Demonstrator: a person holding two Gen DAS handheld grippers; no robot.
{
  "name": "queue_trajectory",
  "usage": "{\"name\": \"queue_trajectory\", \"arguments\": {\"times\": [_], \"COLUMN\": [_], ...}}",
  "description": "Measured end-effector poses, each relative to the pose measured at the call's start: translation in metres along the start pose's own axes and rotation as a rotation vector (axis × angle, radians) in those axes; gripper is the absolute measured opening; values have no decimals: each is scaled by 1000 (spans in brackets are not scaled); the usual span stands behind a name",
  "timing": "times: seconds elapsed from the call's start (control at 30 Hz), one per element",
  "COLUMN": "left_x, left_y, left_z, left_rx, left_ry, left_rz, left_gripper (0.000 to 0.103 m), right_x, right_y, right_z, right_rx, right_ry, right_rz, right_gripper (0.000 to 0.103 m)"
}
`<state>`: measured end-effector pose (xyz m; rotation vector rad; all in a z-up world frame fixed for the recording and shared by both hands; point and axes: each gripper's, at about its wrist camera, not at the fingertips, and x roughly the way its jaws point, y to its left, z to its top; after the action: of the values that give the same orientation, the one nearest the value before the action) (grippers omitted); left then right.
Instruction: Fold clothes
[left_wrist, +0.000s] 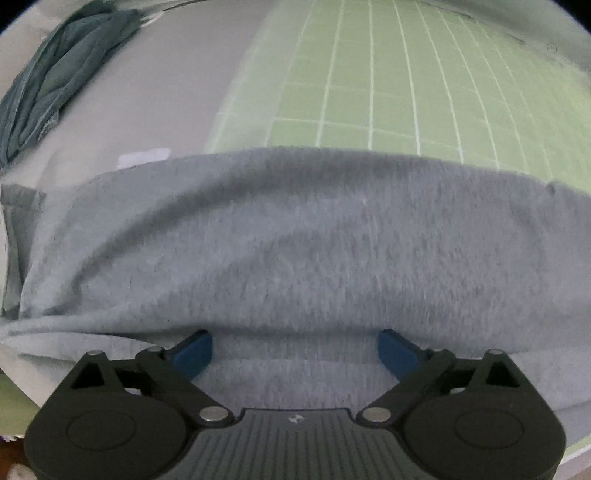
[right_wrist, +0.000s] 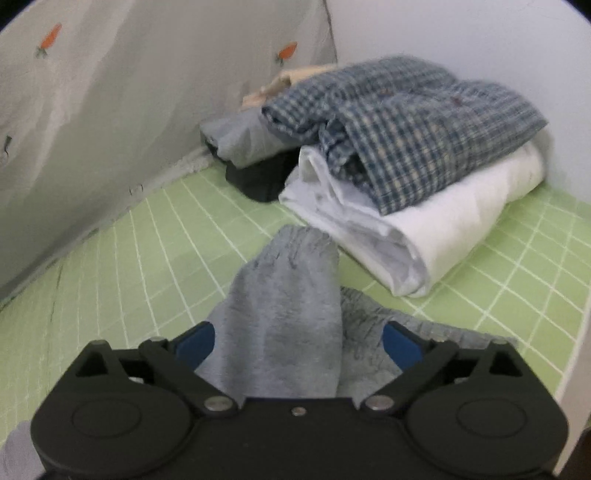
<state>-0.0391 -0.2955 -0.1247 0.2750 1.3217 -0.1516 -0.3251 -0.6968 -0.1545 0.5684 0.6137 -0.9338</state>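
A grey fleece garment (left_wrist: 295, 240) lies spread across the green checked sheet (left_wrist: 369, 92) and fills the lower half of the left wrist view. My left gripper (left_wrist: 295, 350) hangs just above it, pointing steeply down, open wide, its blue pads (left_wrist: 192, 352) clear of the cloth. In the right wrist view a grey sleeve (right_wrist: 284, 314) of the same fleece runs forward between the jaws of my right gripper (right_wrist: 298, 349). That gripper is open, and its pads (right_wrist: 400, 349) stand apart from the sleeve.
A pile of clothes sits in the far corner: a blue checked shirt (right_wrist: 406, 122) on a folded white garment (right_wrist: 424, 229), with dark and pale pieces (right_wrist: 255, 158) behind. A carrot-print curtain (right_wrist: 110, 110) borders the left. A dark teal garment (left_wrist: 55, 81) lies at the upper left.
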Motion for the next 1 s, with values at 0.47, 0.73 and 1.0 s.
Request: {"name": "queue_trajectory", "arguments": {"times": [0.47,0.73,1.0], "left_x": [10,11,16], "left_y": [14,20,30], "left_z": [9,9,4], "left_rx": [-44,-45,-38], "left_ry": [71,55,68], "left_rz": [-39,-45,-52], "left_gripper": [103,103,103], "right_x": [-18,-71,-84], "right_y": [1,-27,-39], "right_z": [2,-18,-38], "right_rx": [-34,8,17], "right_ry": [-72,-106,-91], "right_rz": [-4,-73,-151], "right_gripper": [2,2,2]}}
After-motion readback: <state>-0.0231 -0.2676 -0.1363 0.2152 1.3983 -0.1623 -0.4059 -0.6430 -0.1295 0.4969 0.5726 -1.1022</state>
